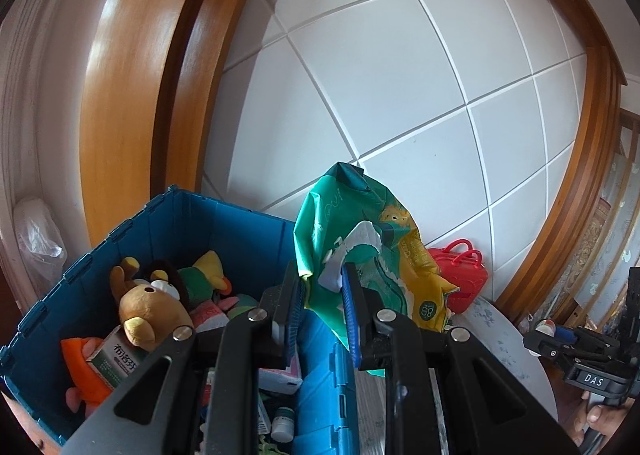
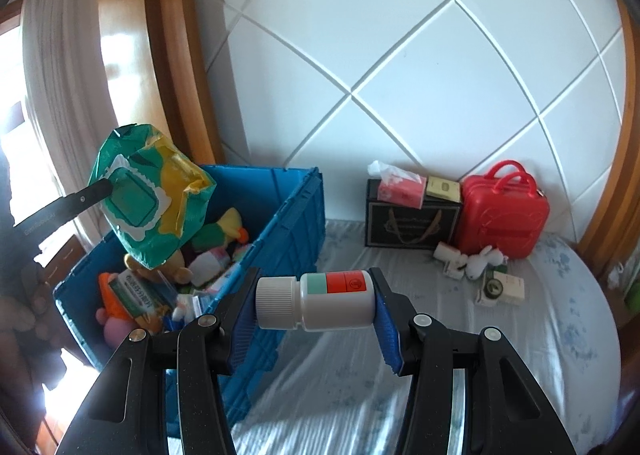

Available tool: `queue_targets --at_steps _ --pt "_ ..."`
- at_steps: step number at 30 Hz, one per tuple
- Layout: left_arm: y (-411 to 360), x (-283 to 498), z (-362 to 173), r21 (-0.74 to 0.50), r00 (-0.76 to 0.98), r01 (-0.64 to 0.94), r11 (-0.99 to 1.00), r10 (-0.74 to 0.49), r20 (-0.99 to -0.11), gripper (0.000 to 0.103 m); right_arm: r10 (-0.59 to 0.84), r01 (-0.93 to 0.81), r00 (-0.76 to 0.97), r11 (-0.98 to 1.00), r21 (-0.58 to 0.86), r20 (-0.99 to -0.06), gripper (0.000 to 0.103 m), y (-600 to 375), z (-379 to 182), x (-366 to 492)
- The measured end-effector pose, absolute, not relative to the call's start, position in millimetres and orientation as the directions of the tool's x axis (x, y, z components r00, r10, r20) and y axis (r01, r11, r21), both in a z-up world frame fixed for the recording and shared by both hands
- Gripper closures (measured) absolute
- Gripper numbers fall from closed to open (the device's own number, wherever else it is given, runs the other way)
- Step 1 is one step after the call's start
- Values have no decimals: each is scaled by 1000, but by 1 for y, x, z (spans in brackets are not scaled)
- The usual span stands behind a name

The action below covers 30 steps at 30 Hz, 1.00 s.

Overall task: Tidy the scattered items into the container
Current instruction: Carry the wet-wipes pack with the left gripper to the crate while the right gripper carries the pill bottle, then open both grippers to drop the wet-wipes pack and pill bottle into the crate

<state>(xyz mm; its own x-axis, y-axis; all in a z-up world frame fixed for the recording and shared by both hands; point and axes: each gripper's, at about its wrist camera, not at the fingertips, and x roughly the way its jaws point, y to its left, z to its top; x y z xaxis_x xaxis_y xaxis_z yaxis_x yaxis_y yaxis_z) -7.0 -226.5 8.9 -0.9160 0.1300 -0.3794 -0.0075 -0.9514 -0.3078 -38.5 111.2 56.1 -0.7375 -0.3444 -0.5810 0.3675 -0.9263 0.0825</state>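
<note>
- Left wrist view: left gripper (image 1: 320, 295) pinches the wipes pack (image 1: 360, 239) by its flap, just above the blue crate (image 1: 240, 231) rim; the flap may tear and drop it outside.
- Right wrist view: right gripper (image 2: 314, 305) clamps the pill bottle (image 2: 316, 301) end to end, beside the crate (image 2: 296, 207), over the bed (image 2: 520, 335); the round bottle may slip out short.

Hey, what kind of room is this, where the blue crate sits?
Most likely a bedroom. The crate sits on a bed with a pale floral sheet, against a white quilted headboard framed in wood. A curtain hangs by a window on the left.
</note>
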Motion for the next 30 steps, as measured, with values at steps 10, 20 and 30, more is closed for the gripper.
queue_targets --at_steps 10,20,30 --pt "-274 10 0 -311 -918 83 -947 48 -393 84 -414 464 -701 -883 70 -581 52 47 64 -44" --pt "-325 31 -15 -323 -916 184 -928 -43 -400 84 -493 585 -631 -809 50 -599 52 -36 58 -35" --pt "-363 51 -31 -308 -898 271 -912 -124 -423 84 -544 678 -534 -733 57 -647 52 -94 44 -32"
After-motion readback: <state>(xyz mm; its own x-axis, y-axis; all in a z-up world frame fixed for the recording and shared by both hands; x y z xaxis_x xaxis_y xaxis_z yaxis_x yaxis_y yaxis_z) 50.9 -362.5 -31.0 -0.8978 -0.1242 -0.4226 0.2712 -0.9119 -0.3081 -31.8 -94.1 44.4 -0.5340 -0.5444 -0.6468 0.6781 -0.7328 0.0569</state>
